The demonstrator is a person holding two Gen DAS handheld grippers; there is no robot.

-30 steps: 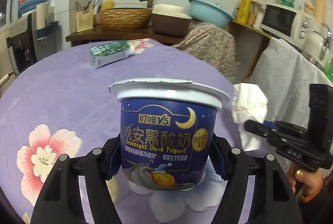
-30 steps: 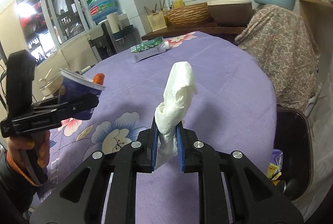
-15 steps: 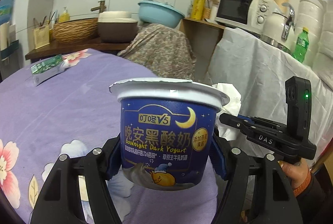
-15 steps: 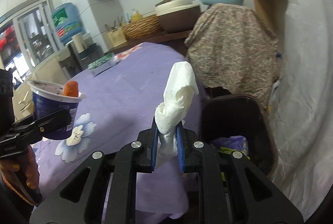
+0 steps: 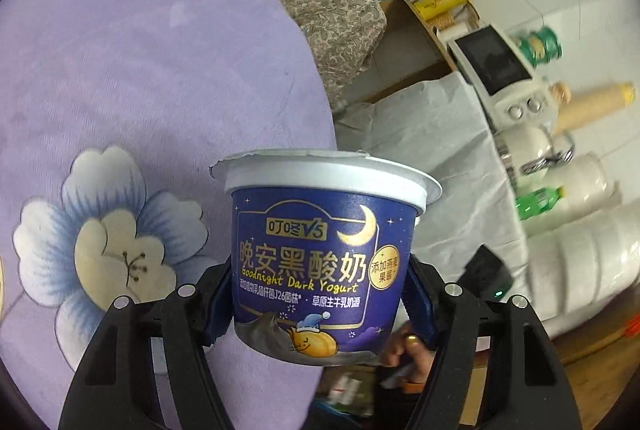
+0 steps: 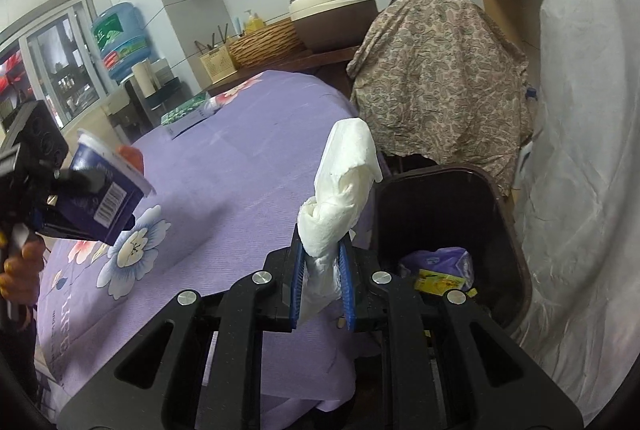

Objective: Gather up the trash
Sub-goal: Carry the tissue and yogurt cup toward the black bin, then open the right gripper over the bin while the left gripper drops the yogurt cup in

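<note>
The left claw (image 5: 320, 306) grips a dark-blue paper yogurt cup (image 5: 320, 250); the right claw (image 6: 322, 280) pinches a crumpled white tissue (image 6: 344, 186) beside the dark plastic bin (image 6: 516, 250).

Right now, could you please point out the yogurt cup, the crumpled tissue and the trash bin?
yogurt cup (image 5: 316, 262): left wrist view, printed side.
crumpled tissue (image 6: 344, 186): right wrist view, middle fold.
trash bin (image 6: 516, 254): right wrist view, right wall.

Left gripper (image 5: 320, 306) clamped wide, rolled sideways; right gripper (image 6: 322, 280) nearly closed, angled downward, pinching.
</note>
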